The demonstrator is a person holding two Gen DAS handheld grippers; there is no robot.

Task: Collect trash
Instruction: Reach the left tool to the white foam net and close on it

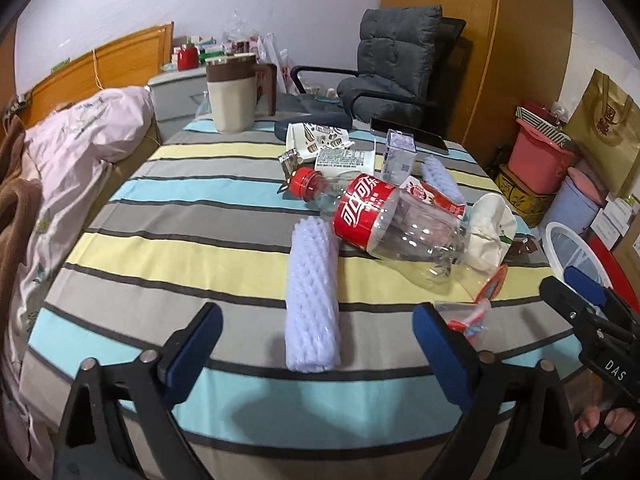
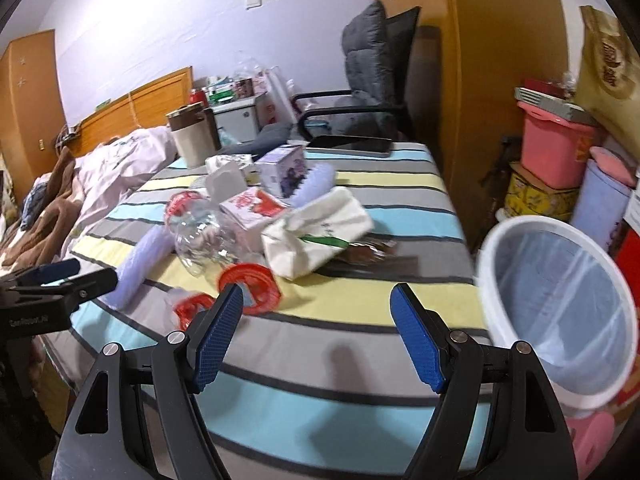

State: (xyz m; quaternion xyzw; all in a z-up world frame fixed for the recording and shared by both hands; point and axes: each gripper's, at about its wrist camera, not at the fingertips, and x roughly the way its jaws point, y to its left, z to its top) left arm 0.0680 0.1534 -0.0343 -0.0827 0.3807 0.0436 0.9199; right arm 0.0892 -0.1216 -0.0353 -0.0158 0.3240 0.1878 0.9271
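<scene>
1. The trash lies in a loose heap on the striped table (image 1: 160, 216): a clear cola bottle (image 1: 384, 224) on its side with its red cap pointing away toward the mug, a white foam sleeve (image 1: 312, 300) just beside it, a crumpled white bag (image 1: 488, 232) touching the bottle's base, and small cartons behind.
2. A red and clear wrapper (image 1: 476, 304) lies near the table's front edge, right of the foam sleeve.
3. The left gripper (image 1: 316, 344) hovers over the near edge with its jaws spread wide, the foam sleeve's near end between them, nothing gripped.
4. The right gripper (image 2: 316, 332) also stands wide open and empty above the cloth, near the wrapper.
5. A white bin (image 2: 560, 304) with a clear liner sits just off the table's right side.
6. A beige mug (image 1: 232, 92) stands at the far end, with a grey chair (image 1: 392, 68) beyond.
</scene>
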